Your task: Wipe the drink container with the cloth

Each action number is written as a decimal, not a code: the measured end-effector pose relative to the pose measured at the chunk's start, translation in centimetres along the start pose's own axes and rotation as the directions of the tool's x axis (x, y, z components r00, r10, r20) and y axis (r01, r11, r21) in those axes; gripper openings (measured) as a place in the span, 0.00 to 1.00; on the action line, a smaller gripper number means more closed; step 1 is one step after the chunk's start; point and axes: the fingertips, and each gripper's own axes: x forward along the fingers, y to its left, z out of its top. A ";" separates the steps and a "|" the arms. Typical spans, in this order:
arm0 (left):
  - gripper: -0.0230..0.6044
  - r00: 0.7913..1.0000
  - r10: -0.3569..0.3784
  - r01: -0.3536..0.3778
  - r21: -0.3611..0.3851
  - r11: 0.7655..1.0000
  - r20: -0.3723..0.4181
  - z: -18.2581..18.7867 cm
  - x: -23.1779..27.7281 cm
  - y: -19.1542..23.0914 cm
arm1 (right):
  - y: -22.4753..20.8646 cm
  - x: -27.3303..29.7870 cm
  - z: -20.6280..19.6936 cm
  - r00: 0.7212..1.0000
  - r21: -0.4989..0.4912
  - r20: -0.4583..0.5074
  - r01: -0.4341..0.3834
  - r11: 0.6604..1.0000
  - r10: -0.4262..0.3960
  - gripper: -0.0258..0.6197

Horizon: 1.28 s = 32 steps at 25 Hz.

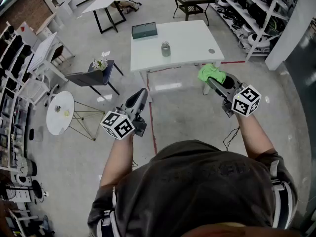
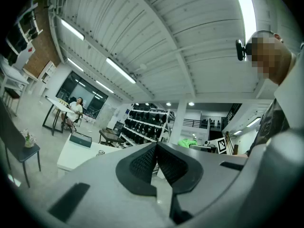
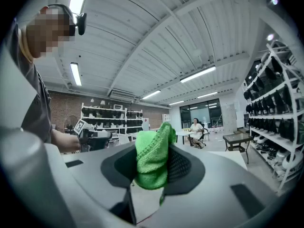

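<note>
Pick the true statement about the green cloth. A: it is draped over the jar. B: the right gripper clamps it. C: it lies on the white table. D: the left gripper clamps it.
B: the green knitted cloth sits pinched between the jaws of the right gripper, while the left gripper is shut on nothing.

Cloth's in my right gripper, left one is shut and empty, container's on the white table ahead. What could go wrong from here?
1. The drink container stands free on the white table. With the left gripper shut and empty, nothing steadies it, so a one-sided wipe could push or tip it.
2. The right gripper pinches the cloth as a bunch, with folds bulging past the jaws. Rubbing may drag it loose.
</note>
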 end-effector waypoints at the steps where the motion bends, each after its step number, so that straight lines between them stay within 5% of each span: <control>1: 0.04 1.000 0.001 -0.001 0.000 1.000 0.000 0.0 0.3 -0.3 | -0.3 -0.3 0.1 1.000 0.001 0.000 -0.002 1.000 0.002 0.23; 24: 0.04 0.998 0.062 -0.062 0.025 0.998 0.011 -2.5 6.0 -6.9 | -5.1 -6.7 1.2 0.995 -0.011 0.013 -0.101 0.995 0.101 0.24; 32: 0.04 0.998 0.064 -0.064 0.017 0.998 -0.008 -2.7 6.8 -4.1 | -6.7 -3.8 0.1 0.994 0.009 0.009 -0.105 0.994 0.105 0.24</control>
